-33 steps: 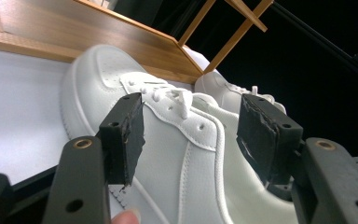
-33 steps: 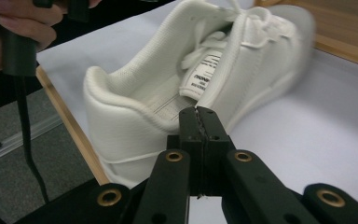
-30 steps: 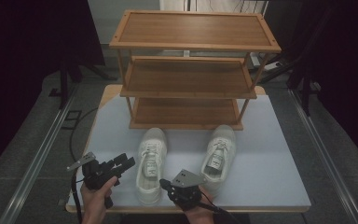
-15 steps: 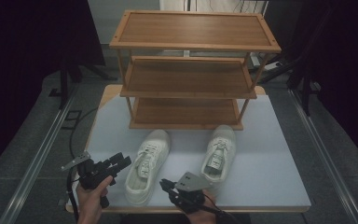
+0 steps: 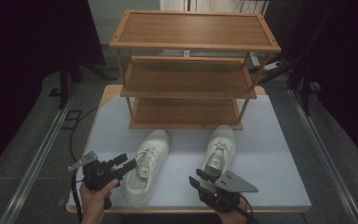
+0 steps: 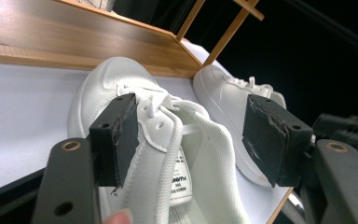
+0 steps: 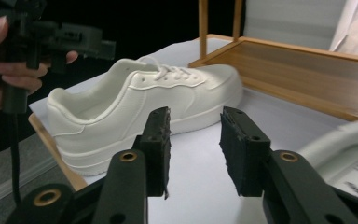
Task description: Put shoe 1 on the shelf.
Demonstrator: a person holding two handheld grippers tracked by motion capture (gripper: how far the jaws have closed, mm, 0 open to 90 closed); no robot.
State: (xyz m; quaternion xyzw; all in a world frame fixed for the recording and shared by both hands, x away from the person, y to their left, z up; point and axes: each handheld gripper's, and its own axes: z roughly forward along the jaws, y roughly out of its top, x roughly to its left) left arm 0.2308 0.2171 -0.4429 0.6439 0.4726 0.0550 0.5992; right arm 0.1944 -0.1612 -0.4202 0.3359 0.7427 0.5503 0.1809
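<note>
Two white sneakers lie on a pale blue mat (image 5: 270, 140) in front of a three-tier wooden rack (image 5: 186, 77). My left gripper (image 5: 128, 162) is beside the left sneaker (image 5: 147, 163), near its laces. In the left gripper view, the left gripper (image 6: 193, 137) has just been opening. Its pads stand wide on either side of the left sneaker's (image 6: 140, 93) tongue without pressing on it. My right gripper (image 5: 196, 176) is near the right sneaker's (image 5: 219, 149) heel. In the right gripper view, the right gripper (image 7: 193, 140) has just been opening, with only mat between the jaws and the left sneaker (image 7: 144, 102) beyond.
The rack's bottom shelf (image 5: 184, 112) sits just behind the sneaker toes. The mat's front edge (image 5: 186, 209) runs close under both hands. Dark floor and a metal rail (image 5: 37, 158) lie to the left of the table.
My right gripper has moved right, away from the left sneaker's heel, and its jaws have parted. The left sneaker's heel has swung slightly left. The left gripper has barely moved.
</note>
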